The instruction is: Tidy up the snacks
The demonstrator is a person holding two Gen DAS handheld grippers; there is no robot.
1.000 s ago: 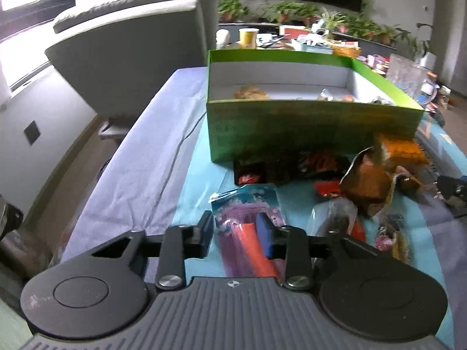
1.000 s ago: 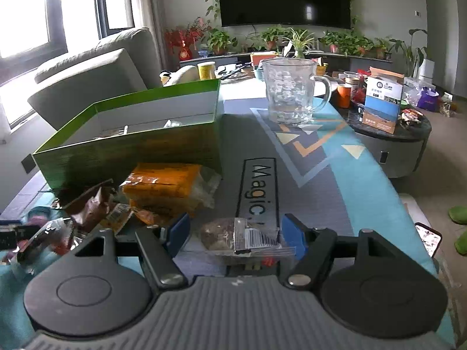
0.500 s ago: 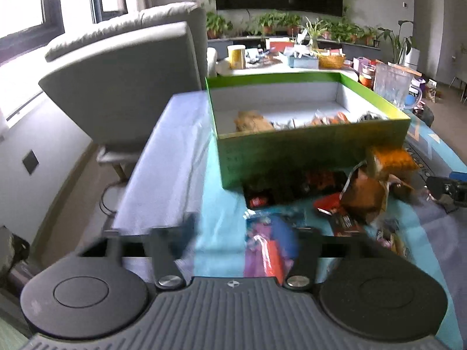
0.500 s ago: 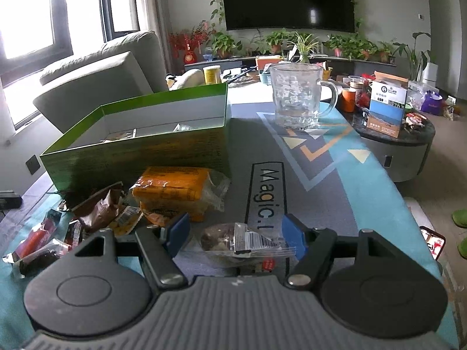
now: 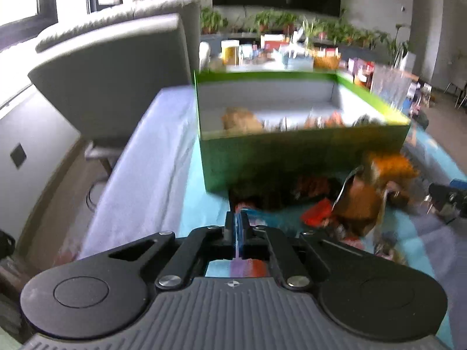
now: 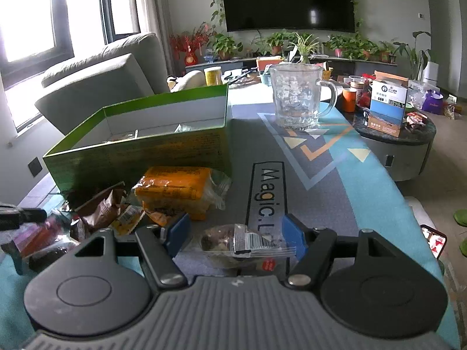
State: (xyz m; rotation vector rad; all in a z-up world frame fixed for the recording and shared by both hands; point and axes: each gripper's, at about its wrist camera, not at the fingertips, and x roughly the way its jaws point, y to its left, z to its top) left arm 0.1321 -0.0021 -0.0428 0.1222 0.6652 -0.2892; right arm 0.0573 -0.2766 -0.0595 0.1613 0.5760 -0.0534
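Observation:
In the left wrist view my left gripper (image 5: 238, 218) is closing, its fingers pressed together on a thin purple and orange snack packet (image 5: 246, 265). Ahead stands the open green box (image 5: 292, 151) with a few snacks inside. Loose snacks lie in front of it, among them a brown wrapper (image 5: 359, 201) and an orange packet (image 5: 391, 163). In the right wrist view my right gripper (image 6: 236, 232) stands open over the mat. A clear packet (image 6: 230, 240) lies flat between its blue pads (image 6: 178, 232). The green box (image 6: 146, 154) and orange packet (image 6: 175, 189) lie beyond to the left.
A glass mug (image 6: 294, 96) stands on the patterned mat (image 6: 350, 189) behind the box. A grey armchair (image 5: 116, 73) is left of the table and a round side table (image 6: 400, 145) with boxes is to the right. A phone (image 6: 433, 240) lies at the table's right edge.
My left gripper opened wide over the purple packet, then closed on it, and its view drew back slightly. My right gripper and the clear packet have not moved.

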